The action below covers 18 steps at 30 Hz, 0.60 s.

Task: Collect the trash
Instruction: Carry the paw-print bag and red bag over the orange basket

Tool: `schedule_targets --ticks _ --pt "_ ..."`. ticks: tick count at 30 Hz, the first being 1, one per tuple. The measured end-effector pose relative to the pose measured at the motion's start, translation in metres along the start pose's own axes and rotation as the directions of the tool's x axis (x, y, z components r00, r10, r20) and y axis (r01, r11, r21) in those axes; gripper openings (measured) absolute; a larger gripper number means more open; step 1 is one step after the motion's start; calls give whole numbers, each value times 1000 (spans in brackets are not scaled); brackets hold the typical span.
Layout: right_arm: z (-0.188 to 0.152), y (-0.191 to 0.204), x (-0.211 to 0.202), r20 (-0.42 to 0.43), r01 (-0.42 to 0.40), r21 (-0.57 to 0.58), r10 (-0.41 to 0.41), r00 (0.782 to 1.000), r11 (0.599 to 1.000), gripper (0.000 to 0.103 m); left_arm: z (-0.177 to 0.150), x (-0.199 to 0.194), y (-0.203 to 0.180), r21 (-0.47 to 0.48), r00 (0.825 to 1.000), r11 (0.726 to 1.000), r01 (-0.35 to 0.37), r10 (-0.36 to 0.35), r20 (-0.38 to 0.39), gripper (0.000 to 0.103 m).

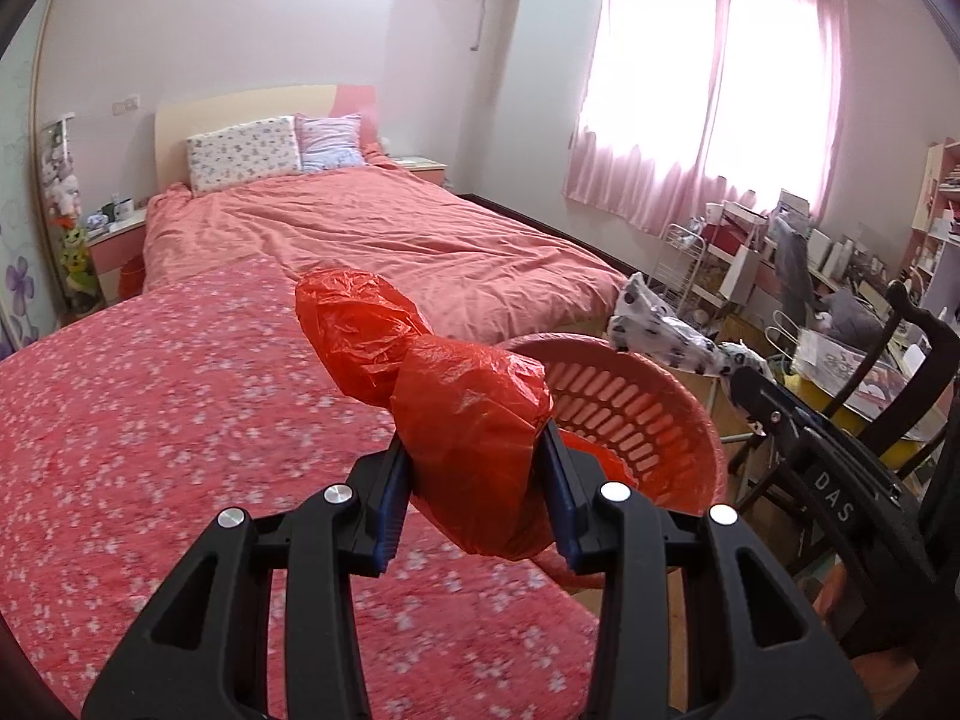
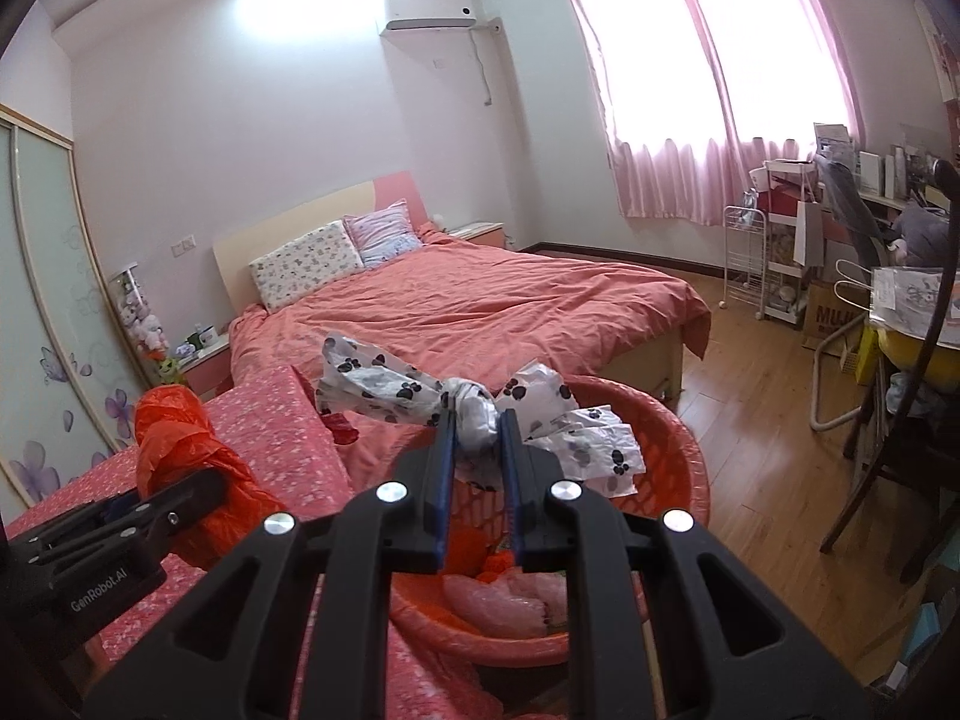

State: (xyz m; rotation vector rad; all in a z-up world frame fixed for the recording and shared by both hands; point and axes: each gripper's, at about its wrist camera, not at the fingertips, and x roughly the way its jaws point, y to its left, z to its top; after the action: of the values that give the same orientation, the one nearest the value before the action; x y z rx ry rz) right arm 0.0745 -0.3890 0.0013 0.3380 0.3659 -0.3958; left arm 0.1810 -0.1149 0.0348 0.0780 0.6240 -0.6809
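My left gripper (image 1: 477,450) is shut on a crumpled red plastic bag (image 1: 420,372), held over the flowered red cover beside a pink slatted basket (image 1: 660,414). The same red bag (image 2: 180,450) and the left gripper (image 2: 180,501) show at the lower left of the right wrist view. My right gripper (image 2: 477,438) is shut on the knot of a white paw-print plastic bag (image 2: 540,414), held above the basket (image 2: 678,456). In the left wrist view that paw-print bag (image 1: 666,330) hangs over the basket's far rim, with the right gripper (image 1: 744,402) behind it.
The basket holds pink and orange bags (image 2: 516,594). A flowered red cover (image 1: 150,420) lies under the left gripper, with the bed (image 2: 480,306) beyond. A dark wooden chair (image 2: 888,450), a white rack (image 2: 744,252) and cluttered shelves stand to the right on the wooden floor (image 2: 750,396).
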Motion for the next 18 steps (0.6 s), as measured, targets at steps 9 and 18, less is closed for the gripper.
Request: schedule_targets --ticks 9,18 --pt "4 -15 12 0 23 27 -23 1000 999 16 -1 16 -14 13 999 999 43 -43 -19 40" --pt "6 -19 16 -1 22 35 -22 1000 999 16 -2 32 -25 14 998 998 61 -60 -36 40"
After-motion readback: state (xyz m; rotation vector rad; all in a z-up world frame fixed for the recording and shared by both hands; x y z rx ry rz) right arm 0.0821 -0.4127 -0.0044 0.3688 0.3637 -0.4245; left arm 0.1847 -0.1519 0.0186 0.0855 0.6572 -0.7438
